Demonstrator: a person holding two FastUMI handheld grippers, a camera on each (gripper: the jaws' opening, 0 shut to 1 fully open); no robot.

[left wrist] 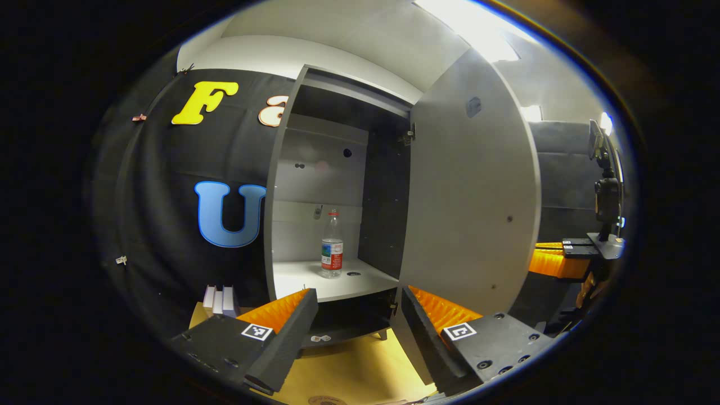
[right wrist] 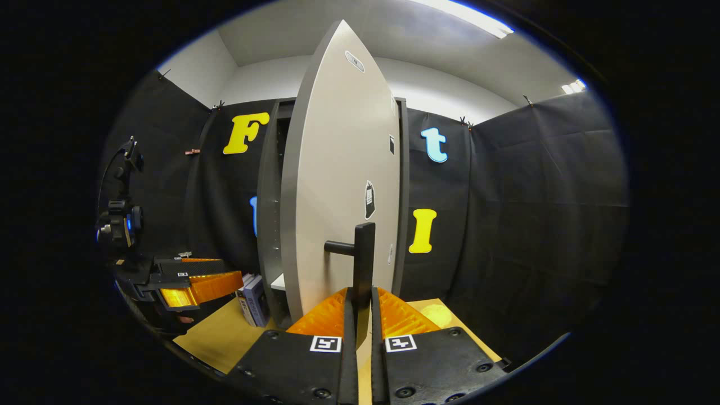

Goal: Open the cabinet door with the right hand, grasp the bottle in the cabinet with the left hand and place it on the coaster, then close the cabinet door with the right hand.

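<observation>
Black-draped booth, cabinet door (right wrist: 343, 185) swung open, its handle (right wrist: 363, 264) clamped by the right gripper (right wrist: 363, 315). Upright on the shelf (left wrist: 332, 284), the bottle (left wrist: 332, 244) (light, slippery, likely crushable) is best gripped mid-body; left gripper (left wrist: 351, 323) jaws apart.

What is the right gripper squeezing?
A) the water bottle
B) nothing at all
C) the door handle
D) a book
C: in the right gripper view, the right gripper has both fingers pressed on the black door handle of the open cabinet door.
</observation>
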